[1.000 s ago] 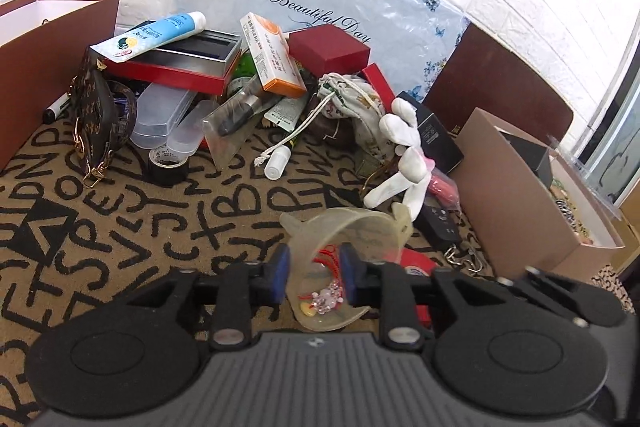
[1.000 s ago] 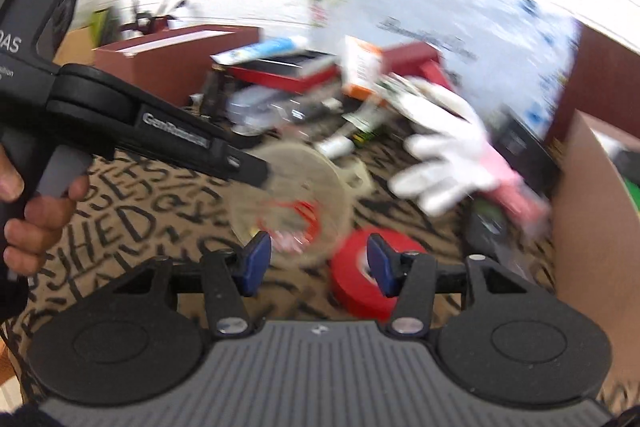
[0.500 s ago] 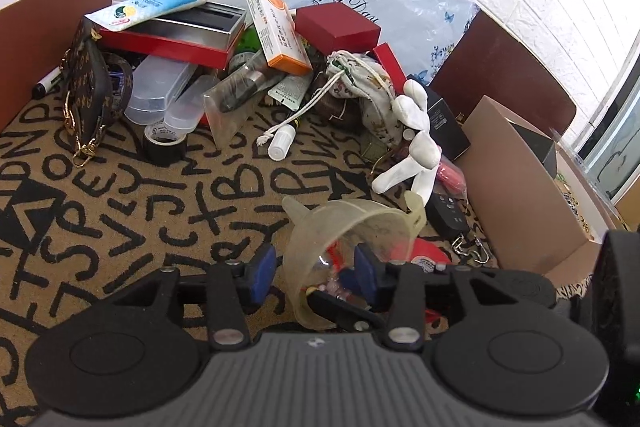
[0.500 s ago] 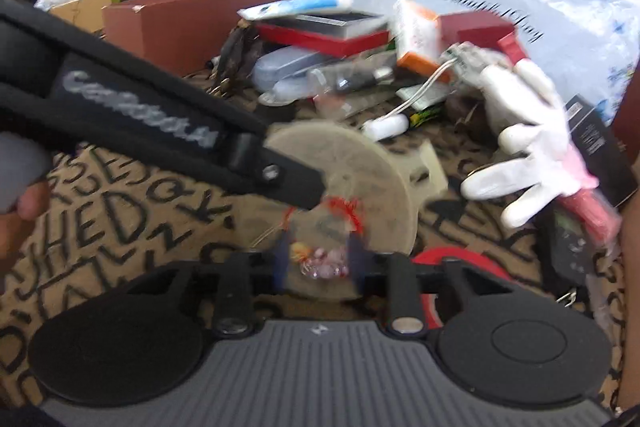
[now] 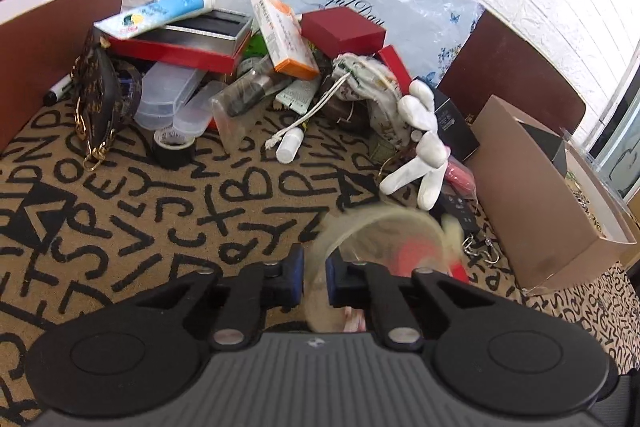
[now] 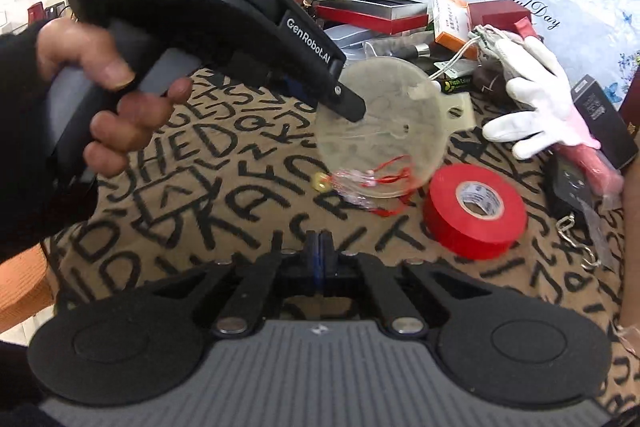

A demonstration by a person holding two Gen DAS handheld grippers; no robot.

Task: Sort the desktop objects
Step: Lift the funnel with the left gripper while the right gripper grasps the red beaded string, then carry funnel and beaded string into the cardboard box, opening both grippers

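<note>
My left gripper point(image 5: 314, 277) is shut on the rim of a translucent round plastic container point(image 5: 380, 239), tilted and held above the letter-patterned mat; it also shows in the right wrist view point(image 6: 380, 131), with the left gripper point(image 6: 348, 103) clamping its edge. A red-string beaded trinket point(image 6: 368, 179) spills from the container's lower edge onto the mat. My right gripper point(image 6: 319, 259) is shut and empty, low over the mat in front of the trinket. A red tape roll point(image 6: 474, 211) lies to the right.
A pile at the back holds a white glove point(image 5: 424, 147), a red box point(image 5: 342, 31), an orange carton point(image 5: 284, 33), a blue tube point(image 5: 156, 13), clear cases point(image 5: 168, 95), black tape point(image 5: 174, 147) and a patterned purse point(image 5: 100, 99). A cardboard box point(image 5: 536, 195) stands right, a brown box point(image 5: 44, 39) left.
My right gripper pulled back from the container and closed fully. The left gripper tightened on the container's rim and tipped it, and the trinket slid to its lower edge.
</note>
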